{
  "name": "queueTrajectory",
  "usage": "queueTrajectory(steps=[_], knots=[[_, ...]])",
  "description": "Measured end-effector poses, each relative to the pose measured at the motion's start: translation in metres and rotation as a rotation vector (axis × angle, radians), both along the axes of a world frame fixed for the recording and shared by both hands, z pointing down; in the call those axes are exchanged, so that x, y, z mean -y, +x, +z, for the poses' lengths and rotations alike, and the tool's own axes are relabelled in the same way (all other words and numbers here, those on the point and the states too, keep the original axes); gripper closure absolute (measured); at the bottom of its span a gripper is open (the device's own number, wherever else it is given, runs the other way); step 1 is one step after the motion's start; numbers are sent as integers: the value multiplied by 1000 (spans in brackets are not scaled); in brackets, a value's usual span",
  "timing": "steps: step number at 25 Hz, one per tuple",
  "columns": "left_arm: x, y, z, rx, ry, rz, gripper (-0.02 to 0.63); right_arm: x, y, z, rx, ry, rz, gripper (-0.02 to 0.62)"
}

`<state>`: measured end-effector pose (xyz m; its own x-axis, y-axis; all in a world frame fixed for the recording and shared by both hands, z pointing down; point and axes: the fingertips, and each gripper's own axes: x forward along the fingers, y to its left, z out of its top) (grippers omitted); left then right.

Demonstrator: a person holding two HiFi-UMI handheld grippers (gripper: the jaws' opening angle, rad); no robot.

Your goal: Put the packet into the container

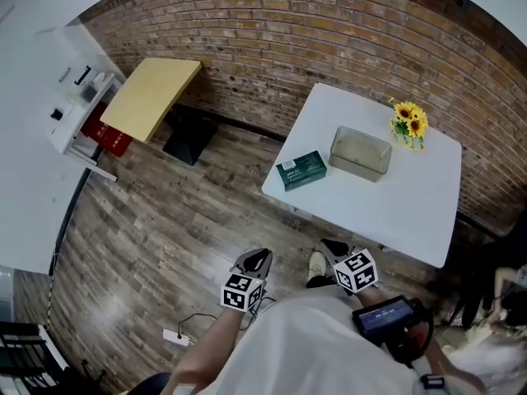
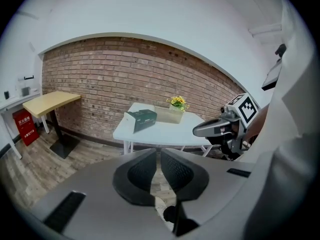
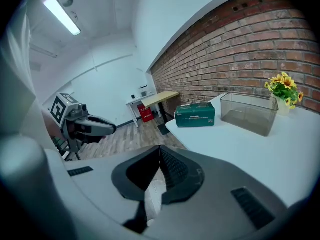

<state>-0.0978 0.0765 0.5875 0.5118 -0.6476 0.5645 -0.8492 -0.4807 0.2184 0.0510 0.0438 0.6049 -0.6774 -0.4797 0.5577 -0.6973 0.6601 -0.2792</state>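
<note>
A green packet (image 1: 301, 170) lies near the left edge of the white table (image 1: 412, 208). Just to its right stands a clear, empty rectangular container (image 1: 360, 152). Both grippers hang low by the person's body, short of the table and over the wooden floor. The left gripper (image 1: 251, 270) is shut with nothing in it, its tips (image 2: 159, 151) together. The right gripper (image 1: 342, 257) is also shut and empty (image 3: 160, 148). From the right gripper view the packet (image 3: 195, 115) and container (image 3: 248, 113) sit ahead on the table. In the left gripper view, the packet (image 2: 142, 118) is farther off.
A small pot of sunflowers (image 1: 409, 123) stands at the table's far right corner. A light wooden desk (image 1: 152, 95) on a black base sits left against the brick wall, with a red box (image 1: 107, 134) and white cabinet beside it. A power strip (image 1: 177, 336) lies on the floor.
</note>
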Motion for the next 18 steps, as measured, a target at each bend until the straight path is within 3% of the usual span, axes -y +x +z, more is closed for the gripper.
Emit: queueTrajectory(steps=[8,18], knots=[[41,4,-1,12,-15,-50,569,53,3,9,0,-17,-49,588],[82,10,-1,31,-15,-136,569,92,-2,17,-60,34,-239,588]])
